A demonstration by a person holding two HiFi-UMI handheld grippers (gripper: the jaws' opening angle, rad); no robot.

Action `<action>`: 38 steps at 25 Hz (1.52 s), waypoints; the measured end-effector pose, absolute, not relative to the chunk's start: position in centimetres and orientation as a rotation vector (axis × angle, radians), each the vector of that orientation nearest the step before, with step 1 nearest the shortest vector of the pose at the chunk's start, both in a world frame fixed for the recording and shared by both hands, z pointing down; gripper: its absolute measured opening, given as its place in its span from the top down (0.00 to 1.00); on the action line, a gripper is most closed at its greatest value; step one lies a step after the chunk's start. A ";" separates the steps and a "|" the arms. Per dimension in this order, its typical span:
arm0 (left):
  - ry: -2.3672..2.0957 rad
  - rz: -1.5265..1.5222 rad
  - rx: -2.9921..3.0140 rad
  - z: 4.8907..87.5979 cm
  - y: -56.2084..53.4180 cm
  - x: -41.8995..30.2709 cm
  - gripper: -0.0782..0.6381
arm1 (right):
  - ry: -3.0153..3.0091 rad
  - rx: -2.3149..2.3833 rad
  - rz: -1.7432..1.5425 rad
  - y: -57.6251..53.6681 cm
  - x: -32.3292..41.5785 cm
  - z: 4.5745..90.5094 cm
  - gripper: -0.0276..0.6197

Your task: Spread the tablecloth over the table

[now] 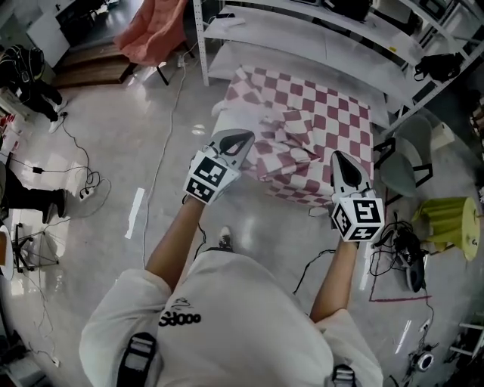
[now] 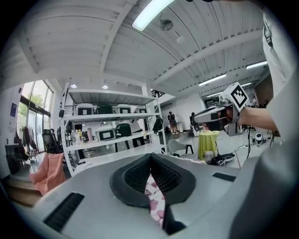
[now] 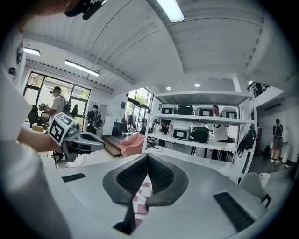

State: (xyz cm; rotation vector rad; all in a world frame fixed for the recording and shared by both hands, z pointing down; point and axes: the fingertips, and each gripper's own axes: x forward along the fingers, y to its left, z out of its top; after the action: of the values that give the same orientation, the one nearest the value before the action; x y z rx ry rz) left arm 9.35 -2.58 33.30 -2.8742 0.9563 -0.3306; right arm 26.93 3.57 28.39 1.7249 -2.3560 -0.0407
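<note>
You have one red-and-white checked fabric tablecloth [image 1: 306,136], two grey plastic grippers, your left gripper [image 1: 243,137] and right gripper [image 1: 338,157]; one white metal shelving rack [image 1: 302,30], one grey moulded chair [image 1: 404,162]; one yellow-green cloth-covered stand [image 1: 446,219], one salmon-pink draped cloth [image 1: 155,30]

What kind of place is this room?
Likely a workshop or lab space: white metal shelving holding equipment cases, cables trailing over a glossy floor, and strip lights on a high white ceiling.
</note>
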 end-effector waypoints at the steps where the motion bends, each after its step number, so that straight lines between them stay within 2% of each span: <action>1: 0.945 -0.333 -2.880 33.4 -3.3 9.2 0.85 | -2.348 1.732 -0.040 2.9 26.7 28.4 0.94; 11: 0.737 -0.446 -2.973 37.3 -8.3 10.0 0.85 | -2.268 1.816 0.028 -2.9 25.9 30.8 0.94; 13: 0.679 -0.478 -3.010 38.3 -9.0 10.7 0.72 | -2.261 1.811 0.041 -3.5 25.7 31.4 0.94; 14: 0.655 -0.498 -3.019 38.8 -9.3 11.1 0.70 | -2.254 1.809 0.052 -3.8 25.8 31.8 0.94; 20: 0.531 -0.648 -3.027 42.1 -10.7 14.6 0.63 | -2.236 1.848 0.199 -5.1 28.4 34.5 0.94; 30: 0.405 -1.069 -2.937 50.0 -14.5 21.4 0.56 | -2.217 1.735 0.345 -7.4 34.4 40.9 0.94; 38: 0.398 -1.391 -2.854 57.0 -16.9 23.2 0.54 | -2.123 1.638 0.552 -9.1 39.3 49.8 0.94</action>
State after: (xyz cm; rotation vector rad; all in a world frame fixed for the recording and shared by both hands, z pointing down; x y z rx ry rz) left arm 23.17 -16.89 57.00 -2.8537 0.3976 -1.3909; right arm 39.32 -9.12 49.76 1.6383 -2.1235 0.5519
